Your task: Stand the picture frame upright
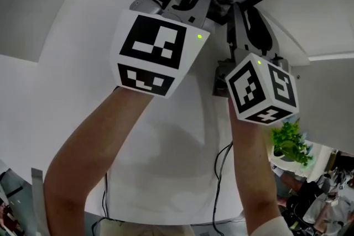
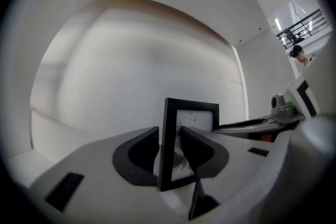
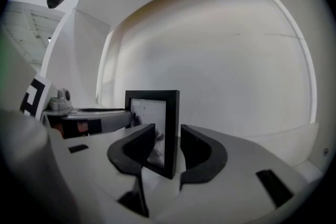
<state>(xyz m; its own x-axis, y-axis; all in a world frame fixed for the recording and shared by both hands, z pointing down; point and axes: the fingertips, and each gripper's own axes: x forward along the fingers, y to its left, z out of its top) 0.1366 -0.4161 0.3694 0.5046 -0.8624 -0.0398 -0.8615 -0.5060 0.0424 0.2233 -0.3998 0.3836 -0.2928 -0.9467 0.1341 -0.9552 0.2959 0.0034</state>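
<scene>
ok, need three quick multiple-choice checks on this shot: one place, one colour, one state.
1. The picture frame is: A between the fingers of the left gripper and the right gripper; B inside a drawer; C on a shelf.
2. Its border is: A white; B black; C green.
3. Left gripper's fingers are: A spread, empty; B shut on the frame's edge; C holding a cloth.
Key: 1A, each gripper view shows it between that gripper's fingers; 2B, black in every view; 3B, both fingers press the border.

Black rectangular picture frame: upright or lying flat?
Upright: both gripper views show the black rectangular picture frame standing vertical on its edge. Whether it stands unaided: cannot tell.
</scene>
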